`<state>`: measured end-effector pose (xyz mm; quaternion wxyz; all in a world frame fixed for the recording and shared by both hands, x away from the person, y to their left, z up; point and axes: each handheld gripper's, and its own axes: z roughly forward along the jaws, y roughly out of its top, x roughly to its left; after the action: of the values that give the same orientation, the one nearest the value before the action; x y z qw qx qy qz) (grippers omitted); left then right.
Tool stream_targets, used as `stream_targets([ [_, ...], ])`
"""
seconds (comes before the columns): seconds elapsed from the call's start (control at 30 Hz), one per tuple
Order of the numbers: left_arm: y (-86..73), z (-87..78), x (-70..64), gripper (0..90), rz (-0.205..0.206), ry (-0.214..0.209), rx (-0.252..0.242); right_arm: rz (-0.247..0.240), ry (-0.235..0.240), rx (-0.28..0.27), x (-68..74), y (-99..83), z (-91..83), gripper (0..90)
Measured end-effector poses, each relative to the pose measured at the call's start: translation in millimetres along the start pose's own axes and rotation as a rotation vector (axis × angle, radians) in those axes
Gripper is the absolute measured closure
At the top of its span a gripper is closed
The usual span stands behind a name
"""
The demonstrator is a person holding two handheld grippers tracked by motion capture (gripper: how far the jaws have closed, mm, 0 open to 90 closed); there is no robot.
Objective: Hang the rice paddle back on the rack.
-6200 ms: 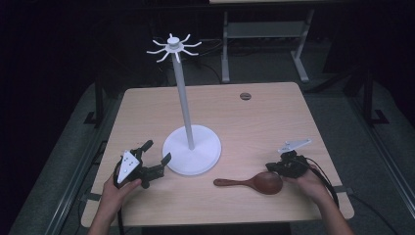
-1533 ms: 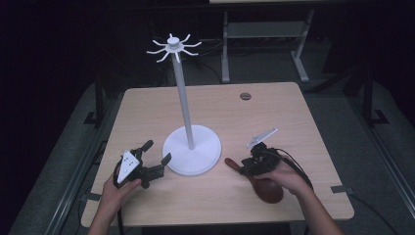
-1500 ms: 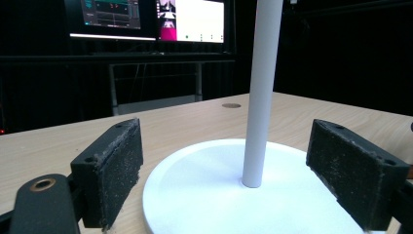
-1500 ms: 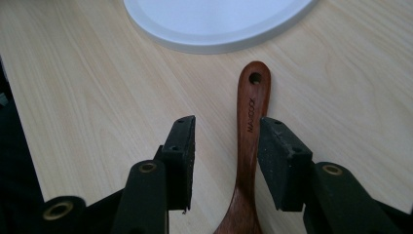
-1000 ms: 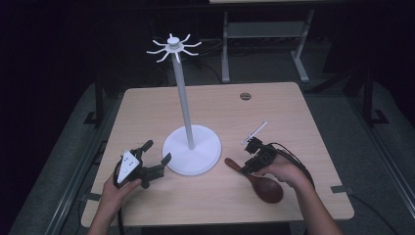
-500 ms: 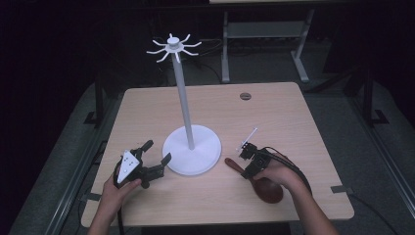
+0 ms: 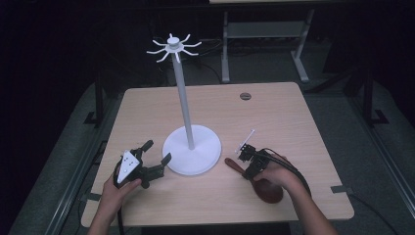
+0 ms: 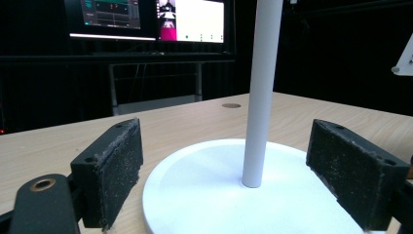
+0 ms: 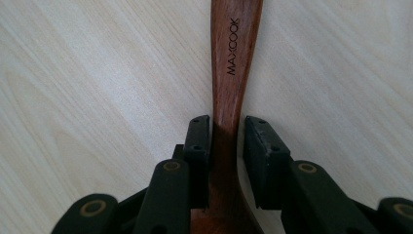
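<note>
The right tool (image 9: 226,139) grips the spoon (image 9: 233,58) by its neck on the worktop (image 7: 274,117). The left tool (image 7: 149,161) rests wide open, empty, at the stand (image 7: 192,154).

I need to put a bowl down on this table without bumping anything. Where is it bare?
The table's far half, behind the stand's base, is bare apart from a small dark disc. The near edge is crowded: left gripper beside the base, right gripper over the wooden spoon.

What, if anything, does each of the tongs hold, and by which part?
The right tongs clamp the wooden spoon at the handle's neck, just above the bowl. The left tongs hold nothing; open, flanking the white stand.
</note>
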<state>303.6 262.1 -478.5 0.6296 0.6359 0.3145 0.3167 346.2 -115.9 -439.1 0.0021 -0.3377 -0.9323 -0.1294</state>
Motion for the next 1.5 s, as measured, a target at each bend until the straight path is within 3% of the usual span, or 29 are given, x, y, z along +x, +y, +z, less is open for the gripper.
stream_targets([
  [0.37,0.0,0.0,0.0,12.9,0.000,0.000,-0.001,0.002,-0.014,-0.001,1.9,0.5,0.1,77.5],
  [0.67,0.0,0.1,-0.1,12.9,-0.003,-0.001,-0.001,0.038,0.029,-0.069,-6.5,-5.3,-4.0,77.8],
  [0.87,0.0,0.1,0.0,12.9,-0.001,-0.002,-0.001,0.055,0.060,-0.172,-15.1,-11.7,-14.2,77.8],
  [1.17,0.0,0.0,0.0,12.9,0.000,-0.001,-0.001,0.080,0.083,-0.385,-28.0,-27.1,-31.0,77.8],
  [1.23,0.0,0.1,-0.1,12.9,-0.002,-0.002,-0.002,0.083,0.086,-0.398,-29.1,-28.8,-32.5,77.8],
  [1.3,0.0,0.1,-0.1,12.9,-0.001,-0.002,-0.002,0.092,0.095,-0.446,-31.0,-32.6,-35.6,77.9],
  [1.5,-0.1,0.1,-0.1,12.9,-0.002,-0.002,-0.003,0.079,0.094,-0.554,-33.6,-39.1,-40.5,77.9],
])
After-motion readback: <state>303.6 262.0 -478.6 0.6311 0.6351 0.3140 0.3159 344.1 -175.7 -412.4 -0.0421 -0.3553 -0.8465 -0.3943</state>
